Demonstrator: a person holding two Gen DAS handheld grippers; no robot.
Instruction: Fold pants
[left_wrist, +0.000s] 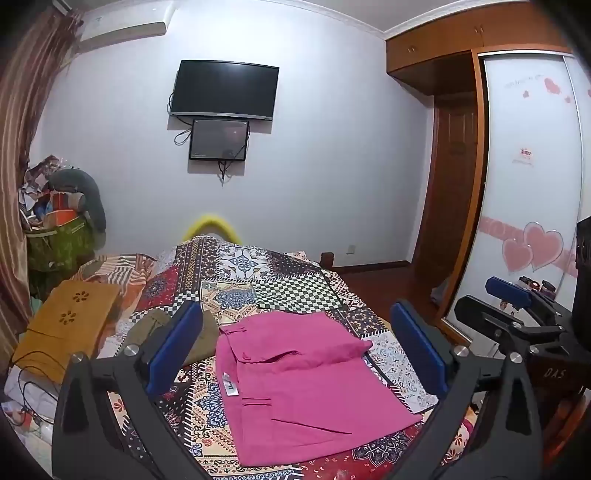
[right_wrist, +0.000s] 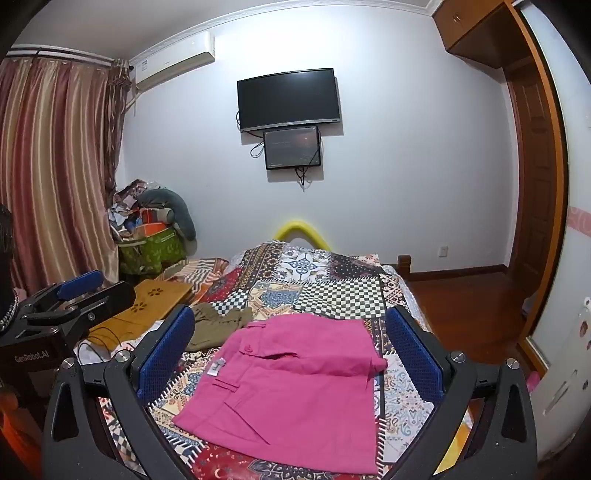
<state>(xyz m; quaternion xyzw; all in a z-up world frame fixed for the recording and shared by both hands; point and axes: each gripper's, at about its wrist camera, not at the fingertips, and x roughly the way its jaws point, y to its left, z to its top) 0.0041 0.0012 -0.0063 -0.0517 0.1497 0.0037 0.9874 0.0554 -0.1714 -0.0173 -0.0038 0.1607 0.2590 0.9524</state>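
A: Where are the pants (left_wrist: 295, 384) lying right now?

B: They're lying flat on the bed (left_wrist: 303, 291), on the patterned quilt, already in a compact pink rectangle. Both grippers are hovering above the near edge, tipped slightly downward, and the pants are sitting ahead of and below them.

A: Are the grippers holding anything?

B: No. The left gripper (left_wrist: 295, 343) is standing spread wide with nothing between its blue pads, and the right gripper (right_wrist: 290, 350) is spread just as wide and empty too.

A: Which way is the long side running?

B: It's running away from the grippers and slanting a little, with the waistband and white label toward the left. The left gripper is sitting nearer that waistband side; the right one is nearer the loose folded edge on the right, which is lifting slightly.

A: And what's around them?

B: An olive garment (right_wrist: 218, 325) is lying just beyond the pants to the left, with a mustard board further left. The quilt looks soft, so I'm guessing a pinch may drag it along.
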